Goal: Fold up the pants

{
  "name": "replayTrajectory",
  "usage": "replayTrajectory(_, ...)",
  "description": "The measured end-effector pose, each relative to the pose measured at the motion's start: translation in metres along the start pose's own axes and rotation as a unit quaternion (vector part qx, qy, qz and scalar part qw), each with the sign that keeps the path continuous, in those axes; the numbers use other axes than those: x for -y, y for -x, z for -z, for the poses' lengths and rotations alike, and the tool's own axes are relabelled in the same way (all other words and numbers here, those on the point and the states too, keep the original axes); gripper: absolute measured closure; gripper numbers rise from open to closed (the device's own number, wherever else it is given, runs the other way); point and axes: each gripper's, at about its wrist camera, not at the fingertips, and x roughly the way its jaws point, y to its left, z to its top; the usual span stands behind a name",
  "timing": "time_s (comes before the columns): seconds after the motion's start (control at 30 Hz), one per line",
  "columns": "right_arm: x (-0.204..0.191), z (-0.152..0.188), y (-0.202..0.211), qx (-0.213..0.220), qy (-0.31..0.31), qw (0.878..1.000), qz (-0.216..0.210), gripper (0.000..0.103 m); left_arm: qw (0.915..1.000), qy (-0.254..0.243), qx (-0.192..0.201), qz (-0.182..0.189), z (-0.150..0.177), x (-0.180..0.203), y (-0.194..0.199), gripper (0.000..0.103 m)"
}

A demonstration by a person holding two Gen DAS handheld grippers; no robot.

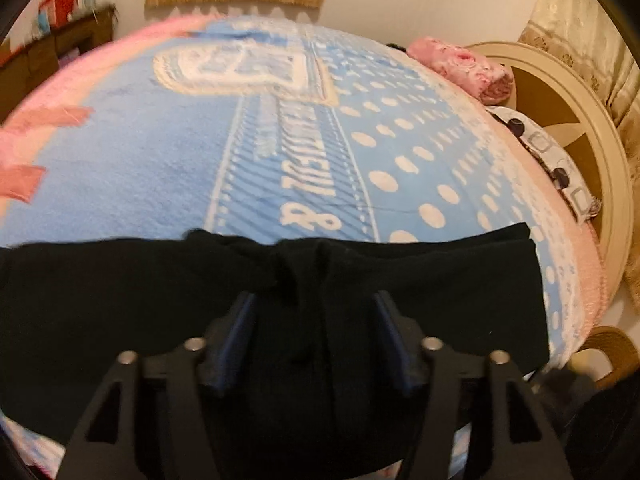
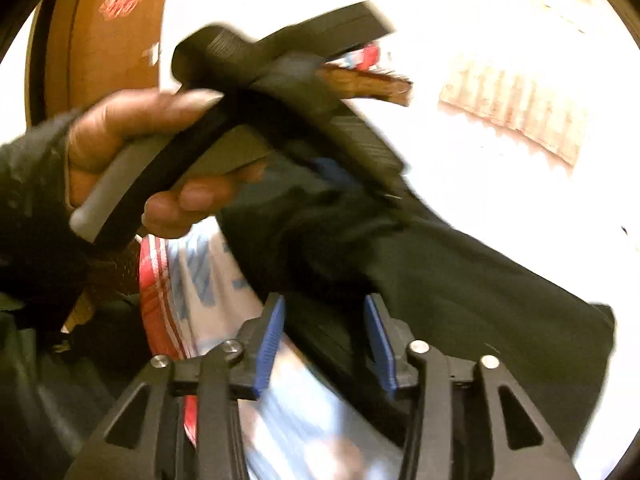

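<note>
- Our left gripper (image 1: 316,336), black with dark blue pads, stands with its jaws apart over the pants; a dark ridge of cloth rises between the pads, yet they do not press on it.
- Our right gripper (image 2: 325,340), black with bright blue ribbed pads, is likewise open; black cloth lies between and past its jaws, and nothing is pinched.
- In the right wrist view, a hand (image 2: 136,160) in a dark sleeve holds the handle of the other gripper just above the cloth.
- The black, soft fabric pants (image 1: 280,320) lie along the near edge of the bed, spread from its left side almost to its right corner, on the light blue fleece blanket with white dots and a pink border (image 1: 140,168).
- They look matte and bunched, with a puckered ridge in the middle and a layered right end, so we judge them partly folded.
- We expect them to be light, limp and not fragile; they will sag and slide on themselves, so we would take hold at a doubled edge or the corners, not at the loose middle.
- A pink rolled quilt (image 1: 464,68) rests well apart at the far right edge by the cream headboard (image 1: 600,152).
</note>
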Motion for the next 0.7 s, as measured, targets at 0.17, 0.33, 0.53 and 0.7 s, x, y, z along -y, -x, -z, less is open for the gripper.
replayTrajectory(0.17, 0.074, 0.01, 0.048, 0.041, -0.09, 0.991, 0.089, 0.054, 0.9981, -0.022, 0.058, 0.001, 0.011, 0.014, 0.038, 0.03)
replayTrajectory(0.33, 0.148, 0.025, 0.033, 0.001, -0.181, 0.975, 0.132, 0.051, 0.9961, -0.061, 0.035, 0.054, 0.027, 0.052, 0.028, 0.023)
replayTrajectory(0.53, 0.167, 0.036, 0.033, -0.016, -0.219, 0.966, 0.14, 0.051, 0.9936, -0.112, -0.012, -0.005, 0.044, 0.066, -0.009, 0.023)
replayTrajectory(0.7, 0.137, 0.024, 0.037, 0.011, -0.195, 0.972, 0.131, 0.045, 0.9964, -0.084, -0.009, 0.011, 0.039, 0.052, 0.005, 0.023)
